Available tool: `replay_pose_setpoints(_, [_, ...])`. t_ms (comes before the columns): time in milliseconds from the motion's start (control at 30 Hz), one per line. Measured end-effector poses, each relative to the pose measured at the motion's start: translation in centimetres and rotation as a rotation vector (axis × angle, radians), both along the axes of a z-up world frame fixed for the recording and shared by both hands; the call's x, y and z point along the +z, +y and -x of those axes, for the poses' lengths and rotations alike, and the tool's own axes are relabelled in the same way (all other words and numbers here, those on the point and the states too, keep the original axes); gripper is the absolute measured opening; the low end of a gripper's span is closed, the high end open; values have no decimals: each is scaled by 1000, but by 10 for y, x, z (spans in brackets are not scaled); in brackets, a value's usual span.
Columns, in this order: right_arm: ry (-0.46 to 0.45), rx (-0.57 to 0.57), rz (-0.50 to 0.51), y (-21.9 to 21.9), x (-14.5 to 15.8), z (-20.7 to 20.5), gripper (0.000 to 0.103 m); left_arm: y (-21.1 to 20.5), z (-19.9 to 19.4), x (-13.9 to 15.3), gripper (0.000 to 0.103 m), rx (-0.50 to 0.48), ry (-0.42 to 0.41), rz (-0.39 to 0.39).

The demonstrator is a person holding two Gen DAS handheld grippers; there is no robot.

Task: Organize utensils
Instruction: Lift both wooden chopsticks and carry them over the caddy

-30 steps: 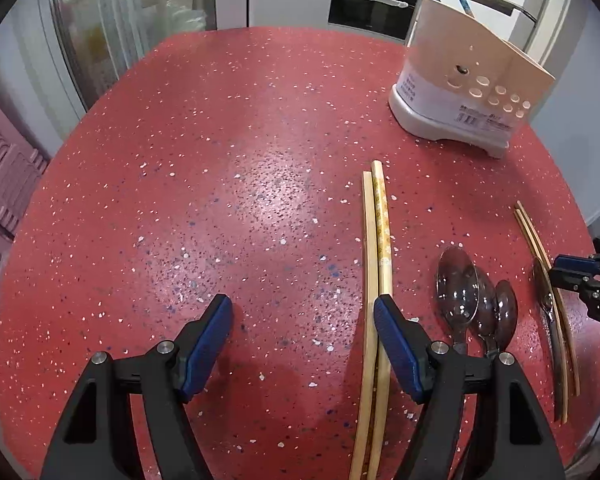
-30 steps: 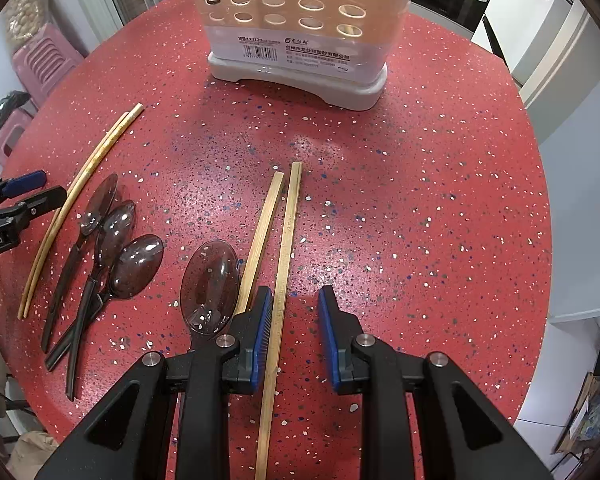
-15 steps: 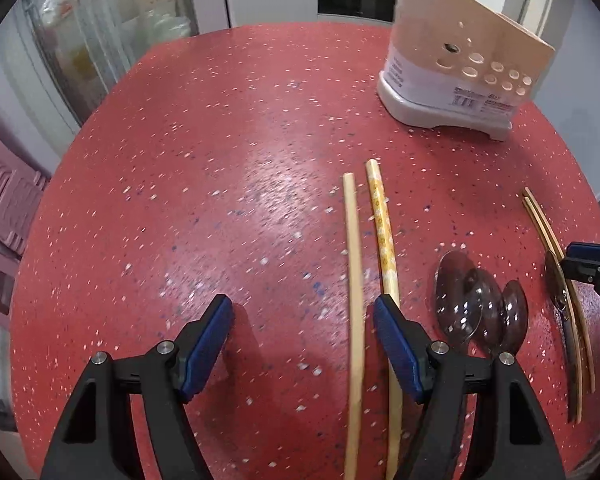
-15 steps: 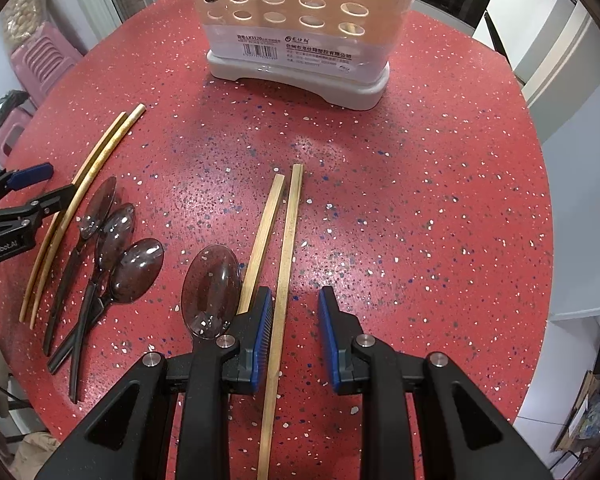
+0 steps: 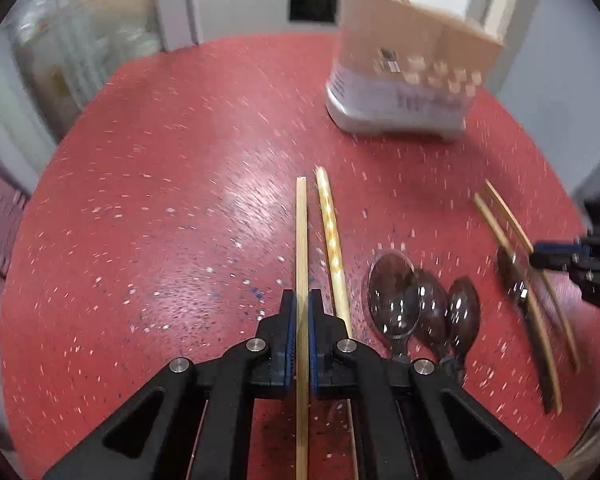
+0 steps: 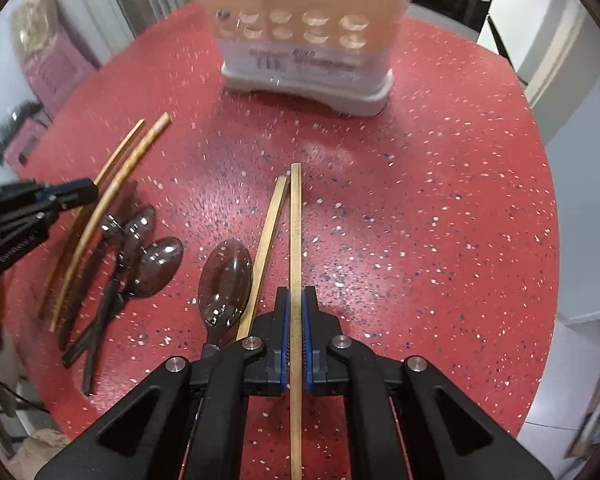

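Both your grippers closed since earlier frame: left gripper (image 5: 302, 316) clamps plain chopstick (image 5: 301, 240); right gripper (image 6: 296, 312) clamps brass-toned chopstick (image 6: 295, 224).

The left tongs (image 5: 302, 332) grip a plain chopstick (image 5: 301, 240) — a patterned chopstick (image 5: 332, 240) lies just beside it. Three dark spoons (image 5: 424, 308) rest on the red worktop (image 5: 160, 200).

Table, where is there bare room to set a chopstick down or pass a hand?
The table is bare across its whole side left of the plain chopstick in the left gripper. It is also bare right of the chopstick in the right gripper, up to the holder. The spoons crowd the strip between the chopstick pairs.
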State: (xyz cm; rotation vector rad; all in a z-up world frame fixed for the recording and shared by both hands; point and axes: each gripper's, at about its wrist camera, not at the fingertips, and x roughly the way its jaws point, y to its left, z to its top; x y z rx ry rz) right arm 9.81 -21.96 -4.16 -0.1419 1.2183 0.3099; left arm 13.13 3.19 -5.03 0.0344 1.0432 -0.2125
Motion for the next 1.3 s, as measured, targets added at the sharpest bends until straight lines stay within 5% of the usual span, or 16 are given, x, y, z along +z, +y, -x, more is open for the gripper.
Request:
replay_pose_setpoints(433, [-330,-72,-279,-35,98,14,6,8,19,100,31,138,-313,177])
replay_pose_setpoints(767, [-536,-122,-353,-36,178,-44,6,-13,-50,181,31,157,-504,275])
replay_pose_setpoints(1067, [-670,-177,-423,-34,209,-116,6,-37,-123,200,31,199,-600,305])
replay_pose_setpoints(1300, [-734,-186,-406,-20,192,-159,6,-57,-151,183,31,198,-648,292])
